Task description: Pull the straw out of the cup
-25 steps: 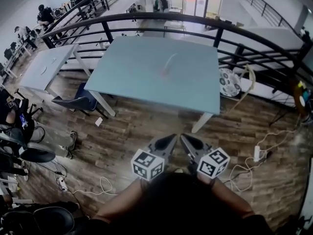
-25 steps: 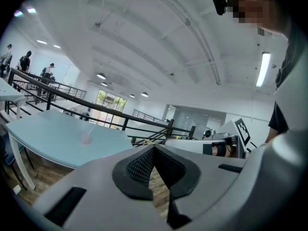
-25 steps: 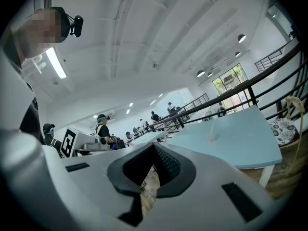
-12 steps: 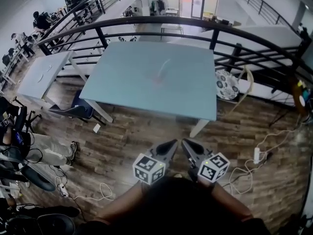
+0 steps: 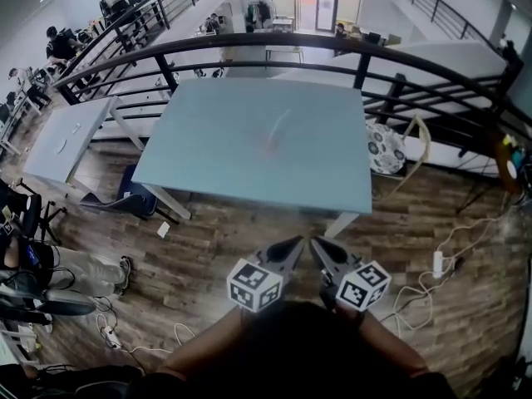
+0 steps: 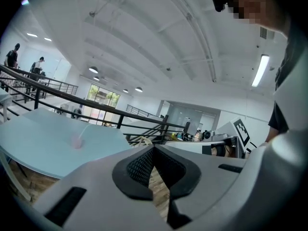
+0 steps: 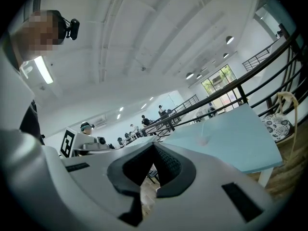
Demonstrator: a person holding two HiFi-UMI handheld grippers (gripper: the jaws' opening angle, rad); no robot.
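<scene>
Both tools are held low and close to the person's body, side by side over the wooden floor [image 5: 204,239], short of the near edge of the pale blue table [image 5: 208,152]. In its own view the left gripper [image 5: 288,246] has its jaws brought together, the dark ribbed pads touching at the tips with only a narrow wedge of floor showing behind them, and nothing is caught between them. The right gripper [image 5: 322,248] looks the same in its view: tips met, nothing held. Their tips point towards each other and towards the table, and the marker cubes sit nearest the person. The cup [image 5: 270,145] stands well apart from both tools, near the middle of the tabletop (it reads only as a small pinkish blur from above), with the white straw [image 5: 282,124] in it, leaning up and away towards the far right. A black railing [image 5: 249,38] curves round behind the table, a second, smaller table [image 5: 66,135] stands off to the left, and white cables [image 5: 416,285] trail across the floor on the right
</scene>
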